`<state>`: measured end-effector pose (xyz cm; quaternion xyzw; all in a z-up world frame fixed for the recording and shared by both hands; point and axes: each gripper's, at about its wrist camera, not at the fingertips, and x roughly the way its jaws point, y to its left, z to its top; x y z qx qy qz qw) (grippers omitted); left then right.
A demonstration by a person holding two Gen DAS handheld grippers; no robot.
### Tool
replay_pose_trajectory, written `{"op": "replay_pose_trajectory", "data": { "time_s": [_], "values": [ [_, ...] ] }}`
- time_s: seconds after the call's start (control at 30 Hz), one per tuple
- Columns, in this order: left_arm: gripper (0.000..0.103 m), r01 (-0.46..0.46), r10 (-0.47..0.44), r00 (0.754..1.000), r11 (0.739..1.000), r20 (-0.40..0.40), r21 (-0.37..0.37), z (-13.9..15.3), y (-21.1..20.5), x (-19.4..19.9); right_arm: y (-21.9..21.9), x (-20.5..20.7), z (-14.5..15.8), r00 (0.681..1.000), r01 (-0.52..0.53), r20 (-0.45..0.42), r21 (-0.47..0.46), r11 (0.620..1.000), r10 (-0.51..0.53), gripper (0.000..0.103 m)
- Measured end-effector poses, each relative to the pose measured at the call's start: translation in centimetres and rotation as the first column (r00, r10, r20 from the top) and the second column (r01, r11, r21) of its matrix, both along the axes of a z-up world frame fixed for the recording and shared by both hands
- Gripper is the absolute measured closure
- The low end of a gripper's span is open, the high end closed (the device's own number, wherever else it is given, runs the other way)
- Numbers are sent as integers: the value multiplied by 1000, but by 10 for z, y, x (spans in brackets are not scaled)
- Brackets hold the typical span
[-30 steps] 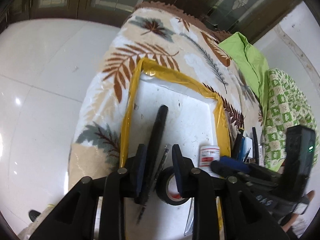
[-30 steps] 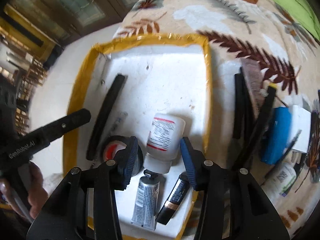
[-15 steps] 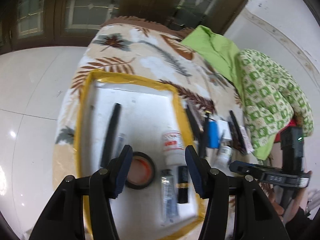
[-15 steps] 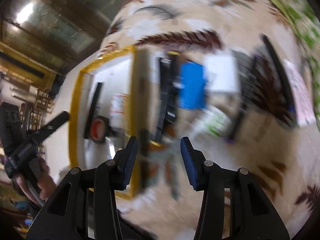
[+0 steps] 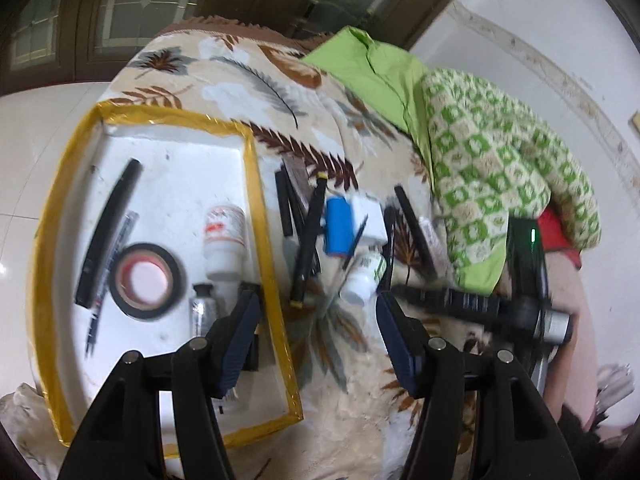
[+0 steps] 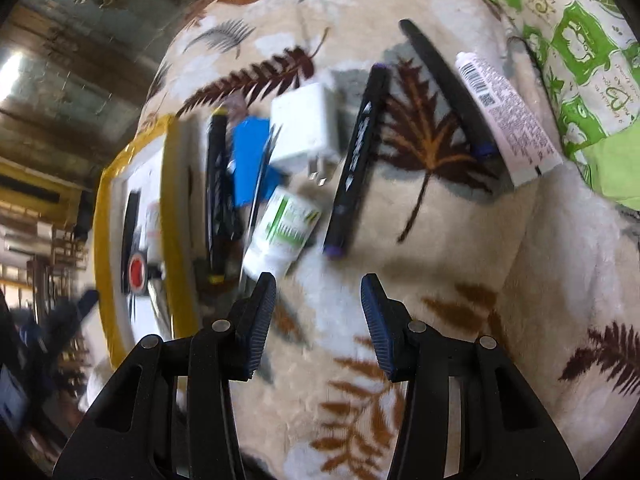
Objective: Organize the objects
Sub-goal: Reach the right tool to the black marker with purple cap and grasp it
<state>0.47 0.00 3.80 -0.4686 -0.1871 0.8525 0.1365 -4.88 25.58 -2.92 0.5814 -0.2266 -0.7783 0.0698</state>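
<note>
A white tray with a yellow taped rim (image 5: 256, 184) lies on the leaf-patterned blanket. It holds a long black pen (image 5: 108, 232), a black tape roll (image 5: 146, 280), a white bottle (image 5: 224, 236) and a silver tube (image 5: 202, 312). Right of the tray lie loose black markers (image 5: 308, 236), a blue cylinder (image 5: 338, 226), a white charger (image 6: 306, 128) and a small green-and-white bottle (image 6: 282, 232). My left gripper (image 5: 318, 316) hangs over the tray's right rim, jaws opening, nothing between them. My right gripper (image 6: 318, 300) stands open and bare just below the small bottle and a purple-capped marker (image 6: 356, 164).
A white tube with a barcode (image 6: 506, 112) and a long black pen (image 6: 444, 80) lie further right. Green cloth and a green-patterned blanket (image 5: 500, 168) are piled at the right. White floor tiles (image 5: 24, 152) lie left of the blanket. A hand holds the right gripper body (image 5: 460, 300).
My left gripper let go of the long black pen in the tray, widened and moved right to the tray's rim. My right gripper swung right from over the tray to the loose items.
</note>
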Motion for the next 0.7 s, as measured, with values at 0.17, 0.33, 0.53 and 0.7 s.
{"op": "replay_pose_trajectory", "data": {
  "time_s": [0.17,0.33,0.53,0.7],
  "values": [
    [42,43,-43,999,999,1,-28,-9,13,1,7,-26,2,998,54,-33,52,997,-52,59],
    [42,67,-67,998,997,-11,-40,-12,18,1,6,-50,-1,998,61,-30,108,992,-58,59],
    [42,82,-83,997,994,-3,-74,-16,24,0,-2,-61,-5,999,6,-42,137,991,0,76],
    [42,97,-98,995,992,-5,-85,-16,28,-1,-2,-49,-11,998,-54,-23,153,987,58,78]
  ]
}}
